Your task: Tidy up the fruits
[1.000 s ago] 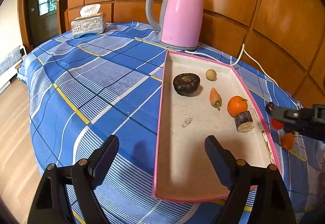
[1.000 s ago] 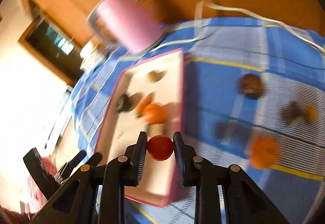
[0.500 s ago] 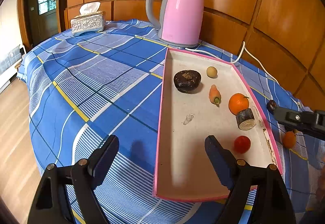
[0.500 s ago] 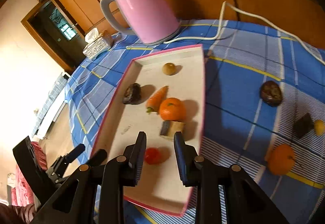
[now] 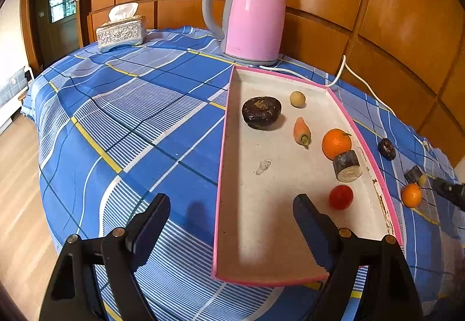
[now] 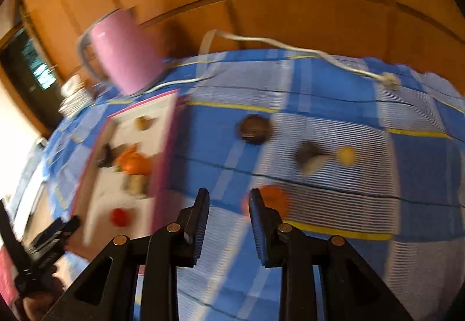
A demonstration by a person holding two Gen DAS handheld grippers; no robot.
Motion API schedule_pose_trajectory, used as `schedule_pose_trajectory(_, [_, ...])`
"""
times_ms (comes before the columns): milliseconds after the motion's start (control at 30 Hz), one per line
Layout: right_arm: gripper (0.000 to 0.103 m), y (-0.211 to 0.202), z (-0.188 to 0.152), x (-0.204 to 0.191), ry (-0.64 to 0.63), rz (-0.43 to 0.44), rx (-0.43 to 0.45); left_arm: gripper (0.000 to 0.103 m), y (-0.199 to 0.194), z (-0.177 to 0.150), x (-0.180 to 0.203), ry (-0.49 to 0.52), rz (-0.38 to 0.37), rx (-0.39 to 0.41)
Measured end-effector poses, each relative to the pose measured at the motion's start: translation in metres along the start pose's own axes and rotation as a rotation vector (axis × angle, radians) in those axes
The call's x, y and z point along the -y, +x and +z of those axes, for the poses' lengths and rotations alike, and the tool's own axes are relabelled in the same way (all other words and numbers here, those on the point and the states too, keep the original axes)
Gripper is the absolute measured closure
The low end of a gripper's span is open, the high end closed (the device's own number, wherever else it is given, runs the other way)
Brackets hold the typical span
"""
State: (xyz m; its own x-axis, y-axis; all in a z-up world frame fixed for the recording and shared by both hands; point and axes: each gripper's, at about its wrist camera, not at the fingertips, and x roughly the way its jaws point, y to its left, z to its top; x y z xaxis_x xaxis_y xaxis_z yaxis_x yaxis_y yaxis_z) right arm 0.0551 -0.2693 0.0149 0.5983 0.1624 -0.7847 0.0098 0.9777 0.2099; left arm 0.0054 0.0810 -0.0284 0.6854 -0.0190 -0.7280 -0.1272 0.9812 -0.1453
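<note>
A pink-rimmed tray [image 5: 293,278] holds a red tomato [image 5: 340,197], an orange [image 5: 336,142], a carrot [image 5: 302,130], a dark round fruit [image 5: 261,112], a small yellow fruit [image 5: 297,99] and a cut dark log piece [image 5: 347,166]. My left gripper [image 5: 231,219] is open and empty over the tray's near end. My right gripper [image 6: 228,199] is open and empty, above the cloth right of the tray [image 6: 162,152]. A loose orange [image 6: 274,199] lies just beyond its right finger. A dark fruit [image 6: 254,128], a dark piece [image 6: 309,156] and a small yellow fruit [image 6: 345,155] lie farther out.
A pink kettle [image 5: 250,15] with a white cord [image 5: 354,76] stands behind the tray. A tissue box [image 5: 120,33] sits at the back left. The blue plaid cloth [image 5: 130,123] covers a round table that drops off to wooden floor at left. Wood panelling runs behind.
My right gripper let go of the red tomato, which now lies in the tray. The gripper has swung right off the tray toward the loose orange. The left gripper has stayed put.
</note>
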Motion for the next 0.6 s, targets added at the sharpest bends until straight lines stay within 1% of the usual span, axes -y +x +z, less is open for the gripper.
schedule_pose_trajectory(33, [0.075,-0.002,-0.001,0.008,0.015,-0.026,0.006,0.016,0.000,0.000,0.000,0.002,-0.001,-0.001])
schedule_pose_trajectory(67, [0.075,-0.006,-0.004,0.026,0.048,-0.081,0.017,0.016,0.000,0.000,0.000,0.003,-0.001,-0.002])
schedule_pose_trajectory(100, [0.075,-0.007,-0.006,0.034,0.063,-0.105,0.021,0.016,0.001,0.000,0.001,0.004,-0.002,-0.003])
schedule_pose_trajectory(133, [0.075,-0.011,-0.009,0.051,0.098,-0.163,0.029,0.016,0.001,0.000,0.001,0.005,-0.003,-0.007])
schedule_pose_trajectory(167, [0.075,-0.012,-0.011,0.056,0.110,-0.182,0.031,0.016,0.002,0.000,0.001,0.007,-0.005,-0.008])
schedule_pose_trajectory(233, [0.075,-0.016,-0.017,0.075,0.147,-0.251,0.036,0.016,0.002,0.000,0.003,0.012,-0.008,-0.009])
schedule_pose_trajectory(267, [0.075,-0.018,-0.023,0.092,0.187,-0.314,0.038,0.016,0.002,0.000,0.003,0.015,-0.010,-0.010])
schedule_pose_trajectory(300, [0.075,-0.020,-0.027,0.105,0.224,-0.358,0.040,0.016,0.002,0.000,0.004,0.018,-0.014,-0.011])
schedule_pose_trajectory(333, [0.075,-0.020,-0.028,0.108,0.232,-0.366,0.041,0.016,0.002,0.000,0.006,0.025,-0.022,-0.011])
schedule_pose_trajectory(400, [0.075,-0.024,-0.038,0.132,0.303,-0.445,0.050,0.016,-0.001,0.002,0.008,0.037,-0.030,-0.003])
schedule_pose_trajectory(433, [0.075,-0.026,-0.040,0.136,0.318,-0.462,0.052,0.016,-0.003,0.002,0.010,0.044,-0.035,0.004])
schedule_pose_trajectory(467, [0.075,-0.028,-0.046,0.150,0.361,-0.510,0.056,0.016,-0.004,0.003,0.011,0.049,-0.041,0.011])
schedule_pose_trajectory(600, [0.075,-0.032,-0.058,0.169,0.432,-0.604,0.073,0.016,-0.014,0.010,0.021,0.085,-0.080,0.039])
